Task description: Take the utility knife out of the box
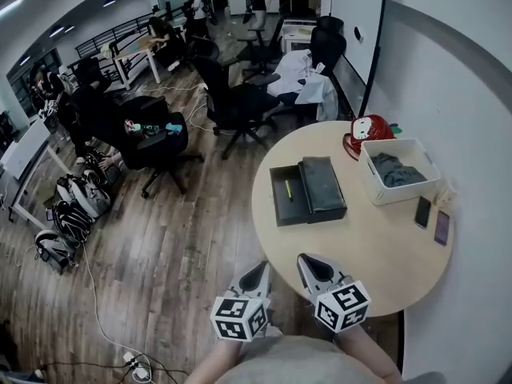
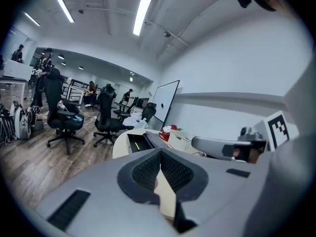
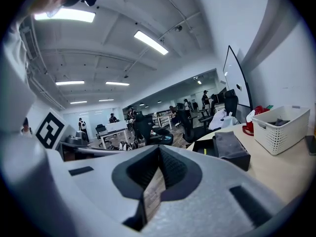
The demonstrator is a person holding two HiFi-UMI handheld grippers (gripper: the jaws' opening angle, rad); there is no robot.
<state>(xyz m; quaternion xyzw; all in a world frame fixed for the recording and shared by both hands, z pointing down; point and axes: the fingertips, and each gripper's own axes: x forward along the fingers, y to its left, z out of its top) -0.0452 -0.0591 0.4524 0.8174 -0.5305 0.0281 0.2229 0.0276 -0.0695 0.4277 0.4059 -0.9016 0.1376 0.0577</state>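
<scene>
Wood floor (image 1: 176,238) of an open office at left; your round bench (image 1: 352,246) at right carries the open box (image 1: 308,190) holding the utility knife (image 1: 288,189). Lower centre, your left tool (image 1: 260,270) and right tool (image 1: 308,262) are both closed, empty.

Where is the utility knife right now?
In the head view the yellow knife lies in the left half of the open box on the round table, beside the dark lid and left of the white basket.

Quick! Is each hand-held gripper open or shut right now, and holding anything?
Left hand-held gripper: closed, holding nothing.
Right hand-held gripper: closed, holding nothing.
</scene>
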